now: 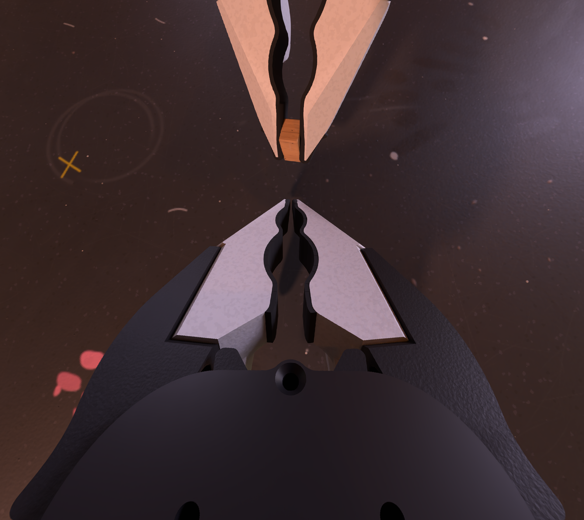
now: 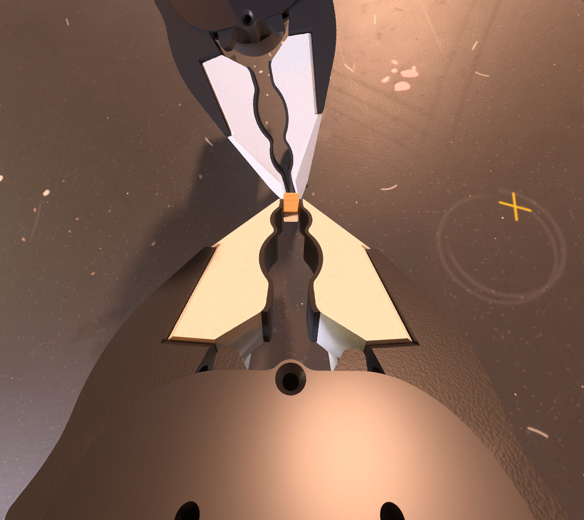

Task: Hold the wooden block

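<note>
One wooden block point(image 1: 290, 141) is sitting pinched between the tips of the right gripper point(image 1: 290, 157), whose jaws are pressing on its two side faces. Its long axis is running along those fingers, toward the left gripper point(image 1: 290, 200), and its free end is poking just past the tips. The left gripper's jaws are pressed nearly together on nothing, and the block is lying straight ahead of them, near but apart in the left wrist view. (The right wrist view makes the tips seem to meet the block, so I cannot tell the true gap.) The right gripper is plainly the nearer one, since it is already gripping. Any takeover by the left would, I judge, be calling for its jaws to spread first.

Everything is happening over the middle of the dark desk point(image 1: 474, 220), away from its edges and corners. Counting: two grippers, one block, one yellow cross point(image 1: 69, 164) inside a faint ring point(image 1: 104, 135), one cluster of pink paint spots point(image 1: 76, 375).
</note>
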